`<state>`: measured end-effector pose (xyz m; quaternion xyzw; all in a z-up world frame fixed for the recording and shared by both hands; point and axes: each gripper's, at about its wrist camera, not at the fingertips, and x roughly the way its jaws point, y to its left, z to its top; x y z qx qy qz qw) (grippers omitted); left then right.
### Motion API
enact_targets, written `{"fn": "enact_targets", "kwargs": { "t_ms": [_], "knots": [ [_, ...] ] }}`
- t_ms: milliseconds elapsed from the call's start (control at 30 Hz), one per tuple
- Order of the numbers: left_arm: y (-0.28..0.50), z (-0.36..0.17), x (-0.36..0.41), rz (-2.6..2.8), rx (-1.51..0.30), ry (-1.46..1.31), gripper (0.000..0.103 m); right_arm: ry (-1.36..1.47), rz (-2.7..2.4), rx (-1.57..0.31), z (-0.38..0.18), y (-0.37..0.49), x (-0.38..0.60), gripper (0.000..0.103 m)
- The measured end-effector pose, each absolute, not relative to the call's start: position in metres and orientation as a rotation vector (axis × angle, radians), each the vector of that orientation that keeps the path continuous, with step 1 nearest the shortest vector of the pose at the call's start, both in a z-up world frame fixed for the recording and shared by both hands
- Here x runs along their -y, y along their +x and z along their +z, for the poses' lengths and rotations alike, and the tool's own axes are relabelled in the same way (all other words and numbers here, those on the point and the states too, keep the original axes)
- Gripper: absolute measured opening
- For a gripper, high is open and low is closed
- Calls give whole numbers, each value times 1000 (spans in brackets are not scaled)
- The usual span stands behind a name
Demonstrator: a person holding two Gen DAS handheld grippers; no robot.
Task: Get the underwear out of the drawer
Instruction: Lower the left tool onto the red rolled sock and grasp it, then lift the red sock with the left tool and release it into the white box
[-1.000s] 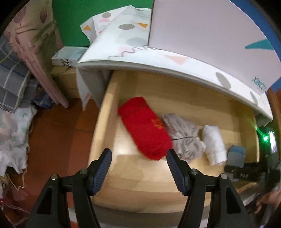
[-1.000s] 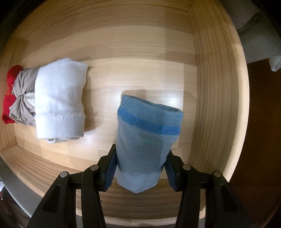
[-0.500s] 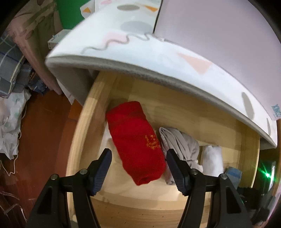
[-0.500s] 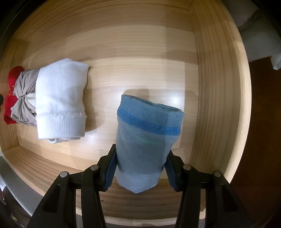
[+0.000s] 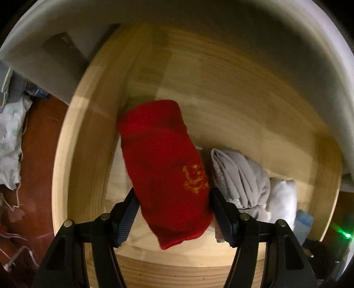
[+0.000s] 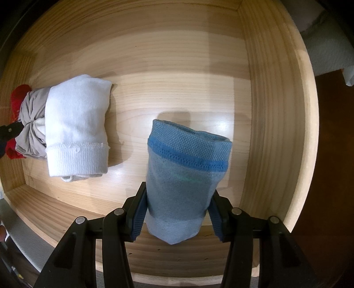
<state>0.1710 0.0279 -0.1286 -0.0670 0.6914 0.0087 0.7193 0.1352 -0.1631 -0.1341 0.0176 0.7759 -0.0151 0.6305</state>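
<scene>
This looks like a bedroom in a home. A light wooden drawer (image 6: 276, 110) holds rolled underwear (image 6: 77, 130) in a row, a pale mattress edge (image 5: 199, 17) overhangs it, and crumpled laundry (image 5: 11, 141) lies on a reddish-brown wooden floor (image 5: 42, 137).

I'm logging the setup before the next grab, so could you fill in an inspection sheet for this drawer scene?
Surface: wooden drawer, bottom mostly bare.
Job's things: red roll, grey roll, white roll, blue roll, all in a row.
Clutter: nothing seen inside the drawer.
Tongs: left tongs open around the red roll; right tongs shut on the blue roll.
Cables: nothing seen.
Surroundings: reddish-brown floor, crumpled cloth on it.
</scene>
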Motion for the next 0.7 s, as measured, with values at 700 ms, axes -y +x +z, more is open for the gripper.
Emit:
{"fn": "enact_targets", "kwargs": {
  "t_ms": [700],
  "knots": [
    [153, -141, -25, -47, -1571, -3, 47, 41, -34, -1778, -135, 138, 163, 48]
  ]
}}
